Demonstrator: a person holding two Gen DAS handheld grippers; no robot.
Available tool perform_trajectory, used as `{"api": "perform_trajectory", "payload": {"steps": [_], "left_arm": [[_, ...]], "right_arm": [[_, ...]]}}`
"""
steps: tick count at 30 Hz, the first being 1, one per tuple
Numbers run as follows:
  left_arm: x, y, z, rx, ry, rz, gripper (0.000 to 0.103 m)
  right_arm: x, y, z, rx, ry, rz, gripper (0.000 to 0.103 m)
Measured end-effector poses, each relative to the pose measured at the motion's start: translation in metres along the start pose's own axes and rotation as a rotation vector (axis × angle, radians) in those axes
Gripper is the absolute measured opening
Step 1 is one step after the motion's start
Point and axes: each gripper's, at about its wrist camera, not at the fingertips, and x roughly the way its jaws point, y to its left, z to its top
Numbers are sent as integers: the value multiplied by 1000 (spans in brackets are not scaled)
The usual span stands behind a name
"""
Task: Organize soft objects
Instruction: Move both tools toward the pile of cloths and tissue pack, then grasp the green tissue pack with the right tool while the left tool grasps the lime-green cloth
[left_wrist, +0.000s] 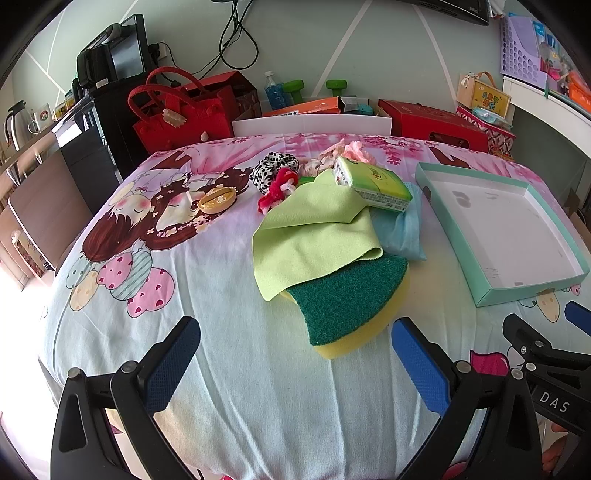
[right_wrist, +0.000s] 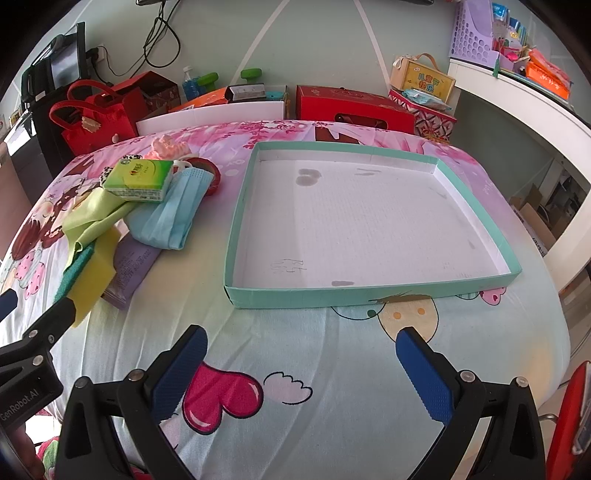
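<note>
A pile of soft things lies on the cartoon bedsheet: a yellow sponge with a green scouring top (left_wrist: 347, 299), a light green cloth (left_wrist: 310, 236) over it, a blue face mask (left_wrist: 400, 229), a green tissue pack (left_wrist: 373, 182) on top, a leopard scrunchie (left_wrist: 271, 168), a red-pink hair tie (left_wrist: 277, 188) and pink knitted pieces (left_wrist: 356, 149). The teal-rimmed tray (right_wrist: 369, 291) lies to the right, empty. My left gripper (left_wrist: 295, 347) is open just before the sponge. My right gripper (right_wrist: 301, 354) is open before the tray's near rim. The pile also shows in the right wrist view (right_wrist: 140, 177), with a purple packet (right_wrist: 131, 269) under it.
A gold round compact (left_wrist: 217, 199) lies left of the pile. A red tape roll (right_wrist: 210, 173) sits behind the mask. Red bags (left_wrist: 173, 110), boxes (right_wrist: 351, 105) and a white board (left_wrist: 310, 123) line the far edge. A white shelf (right_wrist: 524, 99) stands at right.
</note>
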Motion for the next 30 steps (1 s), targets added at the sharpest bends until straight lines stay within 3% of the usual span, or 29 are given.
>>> {"api": "perform_trajectory", "payload": {"steps": [14, 19, 24, 30], "left_arm": [[1, 0, -2, -7, -1, -2, 103], [-16, 14, 4, -56, -60, -81, 103], [-16, 30, 25, -82, -50, -115, 103], [7, 38, 54, -72, -17, -119, 103]], "right_arm": [[-2, -2, 1, 10, -12, 11, 103], [-12, -10, 12, 36, -39, 89, 103], [-19, -10, 42, 75, -61, 175, 103], [-13, 21, 81, 35, -57, 299, 103]]}}
